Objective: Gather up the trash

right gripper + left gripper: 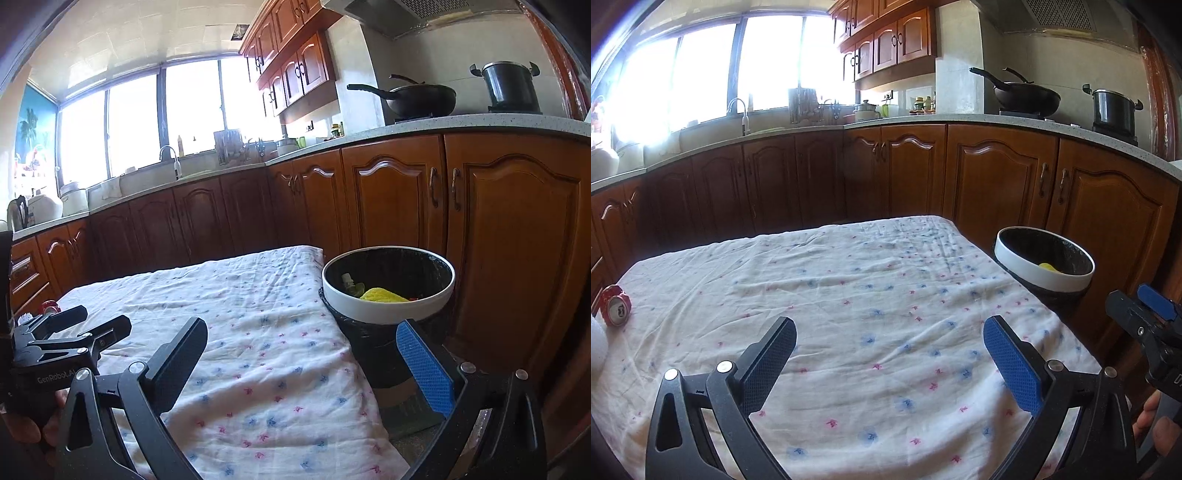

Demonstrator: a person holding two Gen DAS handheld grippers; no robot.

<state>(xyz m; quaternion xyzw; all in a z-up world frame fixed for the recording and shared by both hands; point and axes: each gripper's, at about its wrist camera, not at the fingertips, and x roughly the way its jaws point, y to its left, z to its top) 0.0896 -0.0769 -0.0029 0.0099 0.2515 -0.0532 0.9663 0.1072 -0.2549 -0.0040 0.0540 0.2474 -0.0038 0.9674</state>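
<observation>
Left tongs (889, 345) released, both fingers spread wide, nothing between them, hovering low over the table (849, 295) with its white cloth printed with small blue and pink flowers. Right tongs (303, 350) also released, fingers wide apart and gripping nothing, held above the right edge of the table and just in front of the bin. One crushed red can (615, 305) lying on its side on the cloth at the far left edge of the table, well apart from both tongs, silver end turned toward the left wrist camera. Beside it, at the very left border, a white rounded thing (597, 341), cut off by the frame and not possible to identify. Round bin (388, 291) with a white rim and black liner standing just beside the right side of the table, top roughly level with the cloth. Inside the bin a yellow piece (382, 294) and some small green and pale scraps (351, 282), too small to name. In the right wrist view only a little of the red can (50, 305) visible, far left, behind the left tongs. Behind the table, brown wooden cabinets (997, 177) under a pale countertop, a black wok (1027, 96) and a dark pot (1113, 109) on the stove, a tap (738, 110) below the bright window (701, 70).
</observation>
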